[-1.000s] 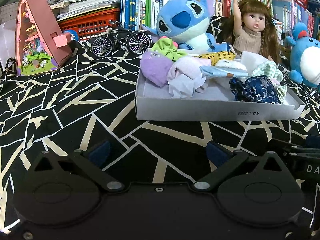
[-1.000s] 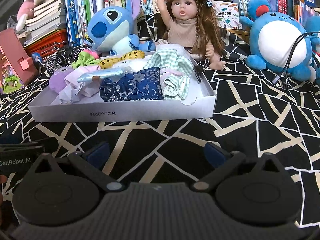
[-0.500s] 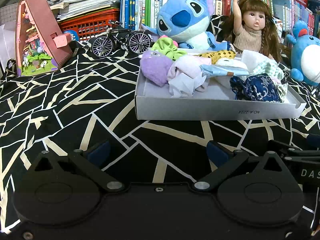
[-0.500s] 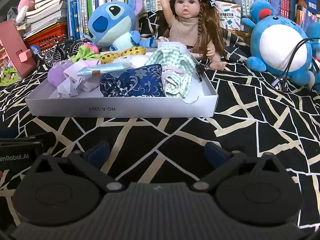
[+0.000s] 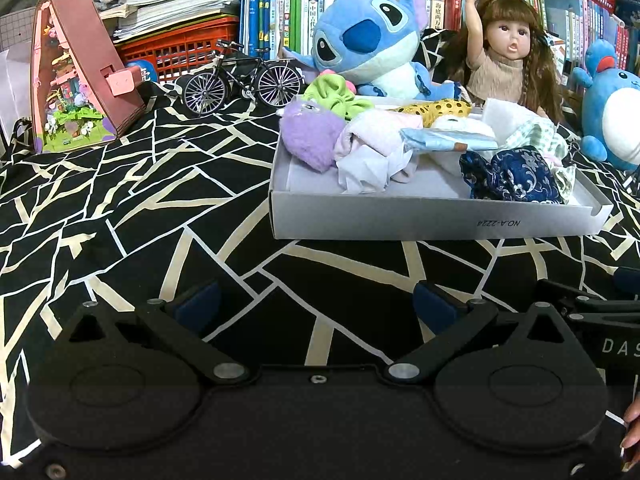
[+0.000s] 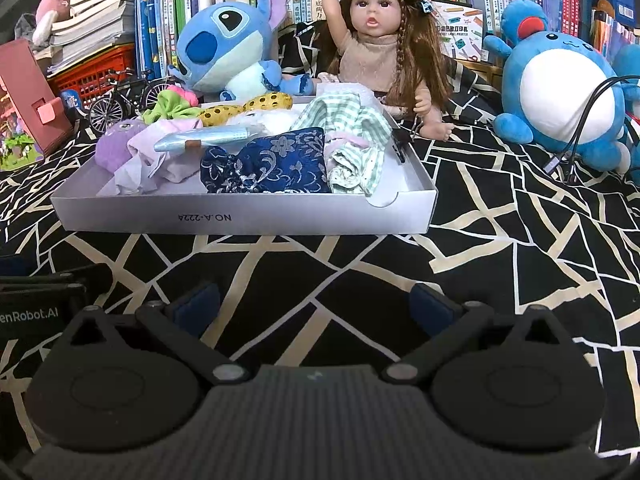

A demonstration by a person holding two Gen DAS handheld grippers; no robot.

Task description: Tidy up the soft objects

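Soft items (image 6: 264, 160) are seen heaped in white tray (image 5: 400, 222) w/ cloth-covered bench around it bare. Left tool (image 5: 316, 308) & right tool (image 6: 314, 304) are held wide, empty, near tray front.

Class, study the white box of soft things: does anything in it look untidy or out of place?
Yes. The white box holds a jumbled heap: the navy floral pouch lies crumpled, the green checked cloth is bunched, and a rigid-looking pale blue tube lies across the soft items.
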